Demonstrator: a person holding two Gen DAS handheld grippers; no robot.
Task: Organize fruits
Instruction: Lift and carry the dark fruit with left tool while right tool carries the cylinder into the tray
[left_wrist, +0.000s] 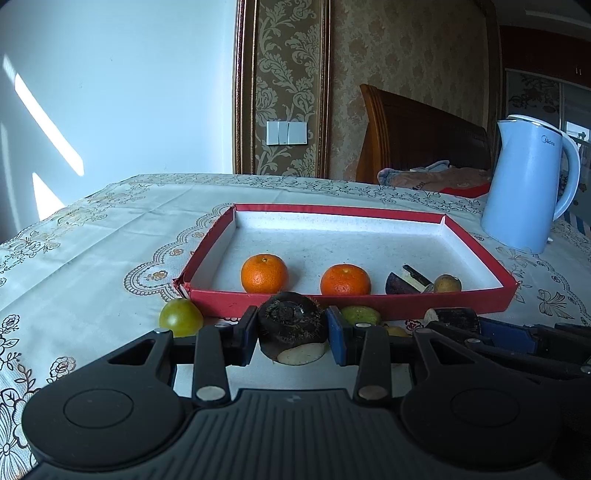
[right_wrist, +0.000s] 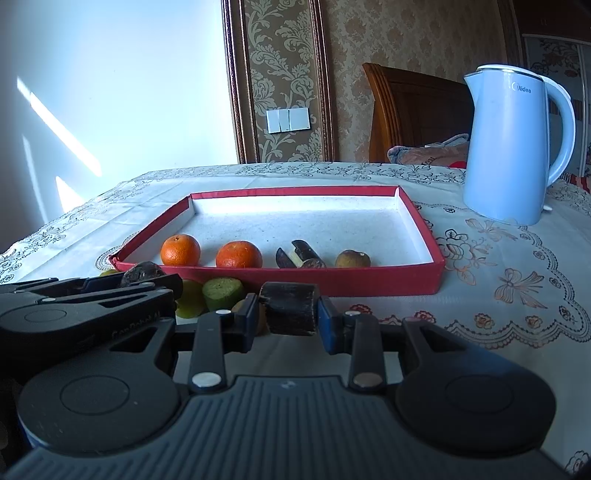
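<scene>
A red-rimmed tray (left_wrist: 347, 302) (right_wrist: 369, 280) lies on the table. In it sit two oranges (left_wrist: 264, 274) (left_wrist: 345, 280) (right_wrist: 180, 250) (right_wrist: 238, 254), dark cut pieces (left_wrist: 404, 283) (right_wrist: 295, 254) and a small brown fruit (left_wrist: 447, 283) (right_wrist: 352, 259). My left gripper (left_wrist: 291, 334) is shut on a dark hairy round fruit (left_wrist: 290, 325) with a pale cut face, just in front of the tray. My right gripper (right_wrist: 288, 314) is shut on a dark cylindrical piece (right_wrist: 290, 308). Green fruits (left_wrist: 181, 317) (right_wrist: 221, 293) lie before the tray's near wall.
A pale blue kettle (left_wrist: 528, 184) (right_wrist: 513, 144) stands right of the tray on the patterned tablecloth (left_wrist: 92, 240) (right_wrist: 498, 277). A wooden headboard and bedding lie beyond the table's far edge. The left gripper's body (right_wrist: 74, 306) shows at the left of the right wrist view.
</scene>
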